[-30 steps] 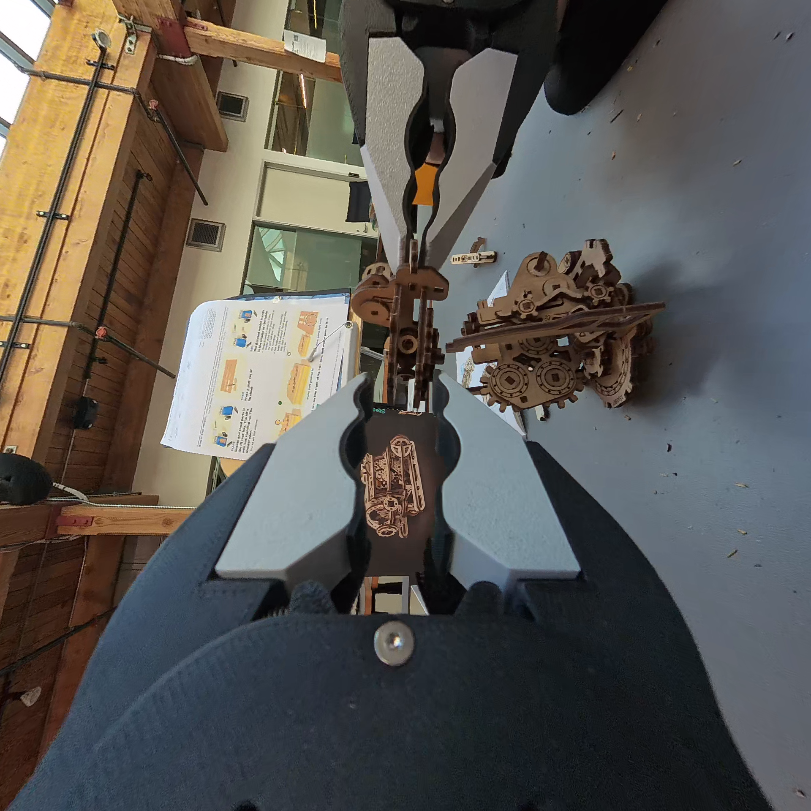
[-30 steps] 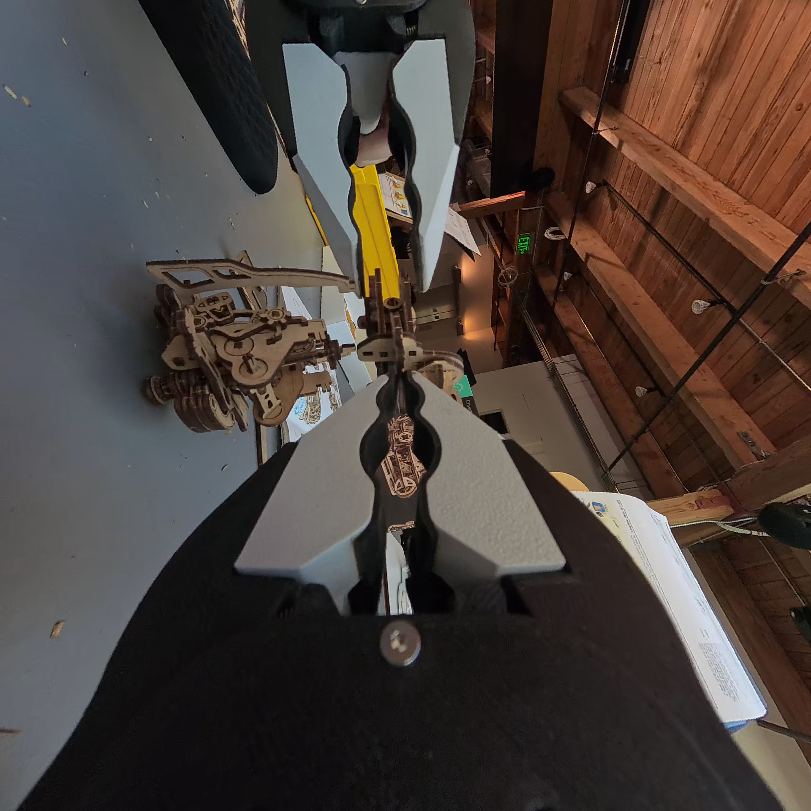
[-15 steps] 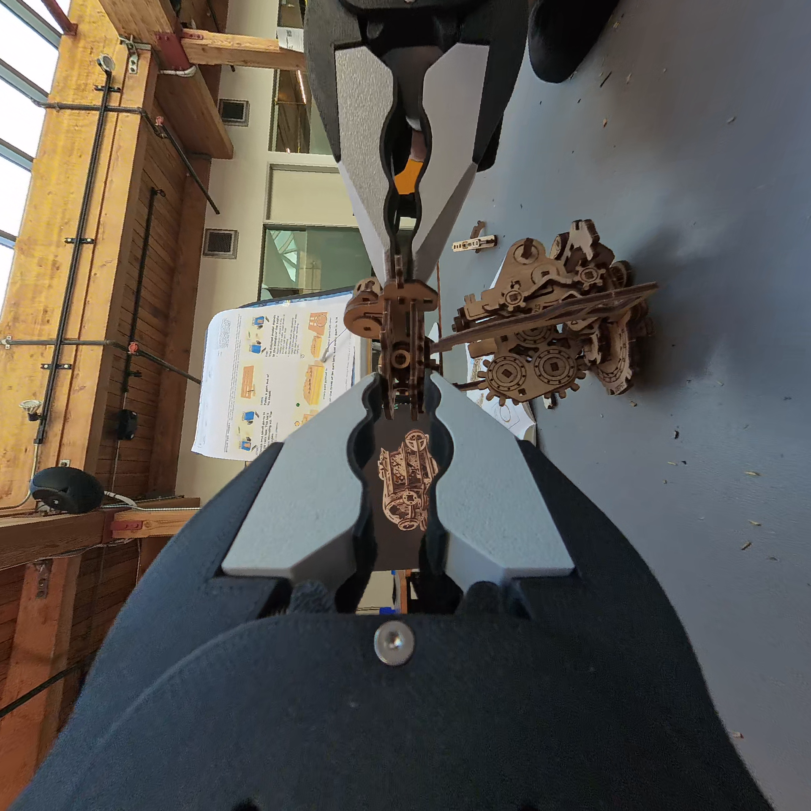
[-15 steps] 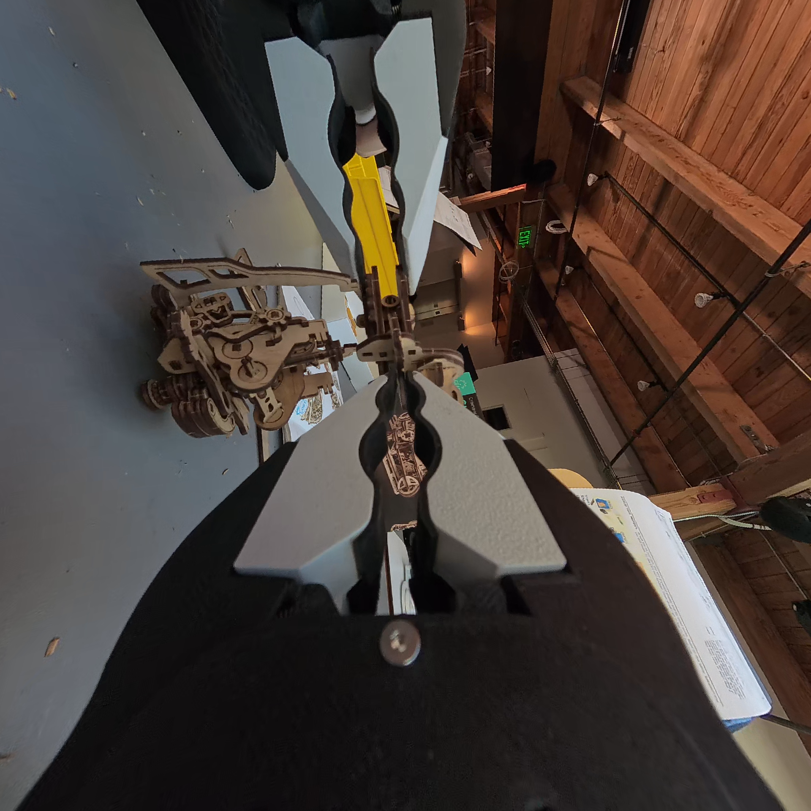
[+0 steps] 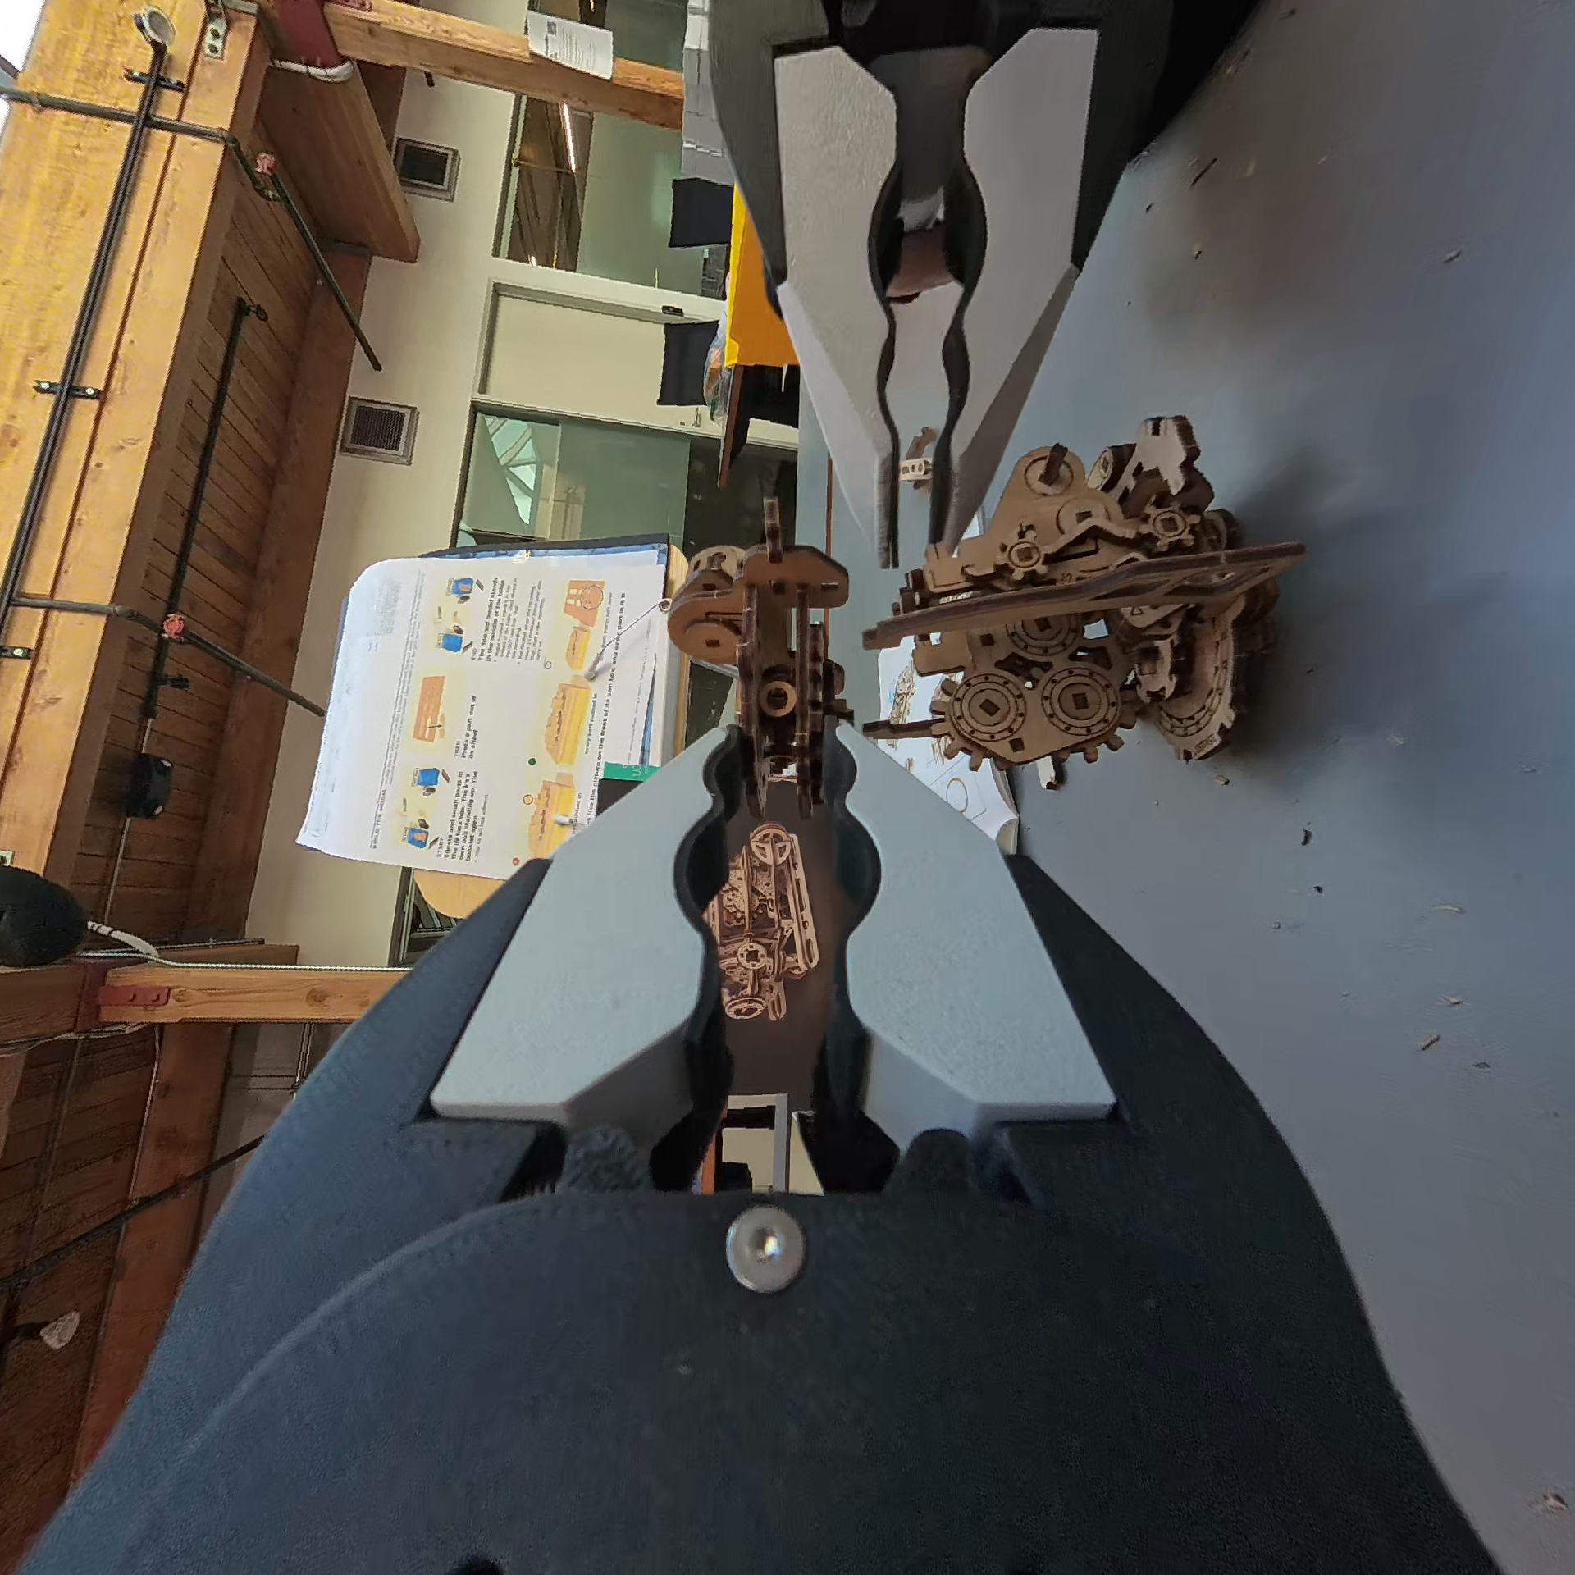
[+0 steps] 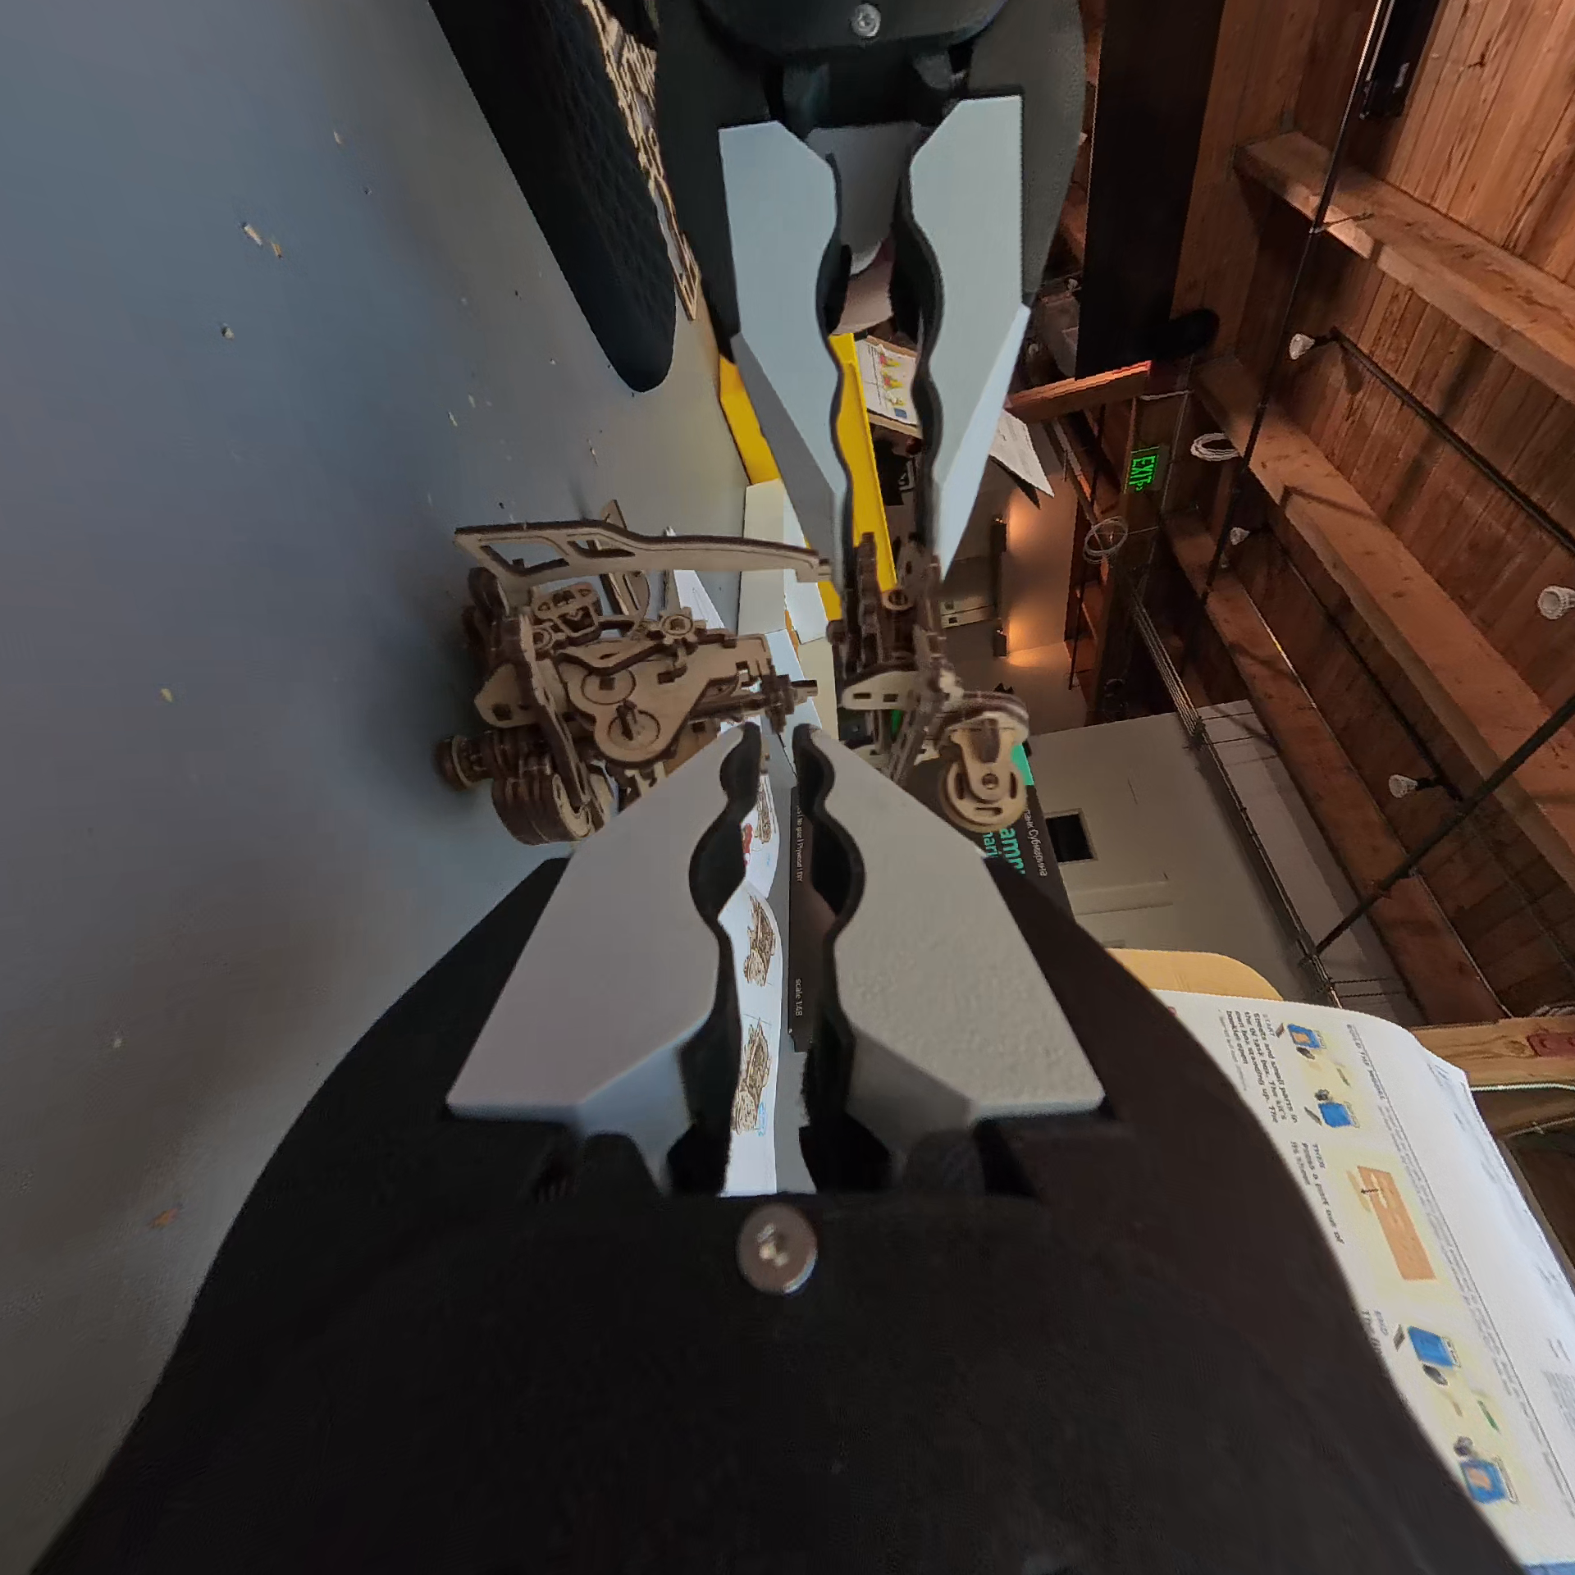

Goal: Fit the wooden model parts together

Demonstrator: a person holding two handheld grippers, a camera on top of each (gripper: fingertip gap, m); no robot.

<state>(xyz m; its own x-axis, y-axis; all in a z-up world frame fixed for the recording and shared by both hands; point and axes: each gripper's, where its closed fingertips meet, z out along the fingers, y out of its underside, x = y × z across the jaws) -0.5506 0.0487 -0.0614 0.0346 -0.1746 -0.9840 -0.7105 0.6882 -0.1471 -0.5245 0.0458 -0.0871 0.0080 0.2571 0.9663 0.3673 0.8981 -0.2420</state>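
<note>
The subassembly [image 5: 771,660] is clamped in the left gripper [image 5: 780,771], held off the tabletop [image 5: 1364,852] beyond its edge, long axis in line with the fingers, wheeled end outward. The right gripper [image 6: 771,737] is seen with jaws slightly apart and empty, beside the part. The main model [image 5: 1099,631] is set near that edge, with bare tabletop around it.

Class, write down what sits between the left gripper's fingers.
A small wooden part, clamped at its lower end by the left gripper. Its gripped end is hidden by the fingers. Deeper in the gap, a dark box shows behind.
</note>
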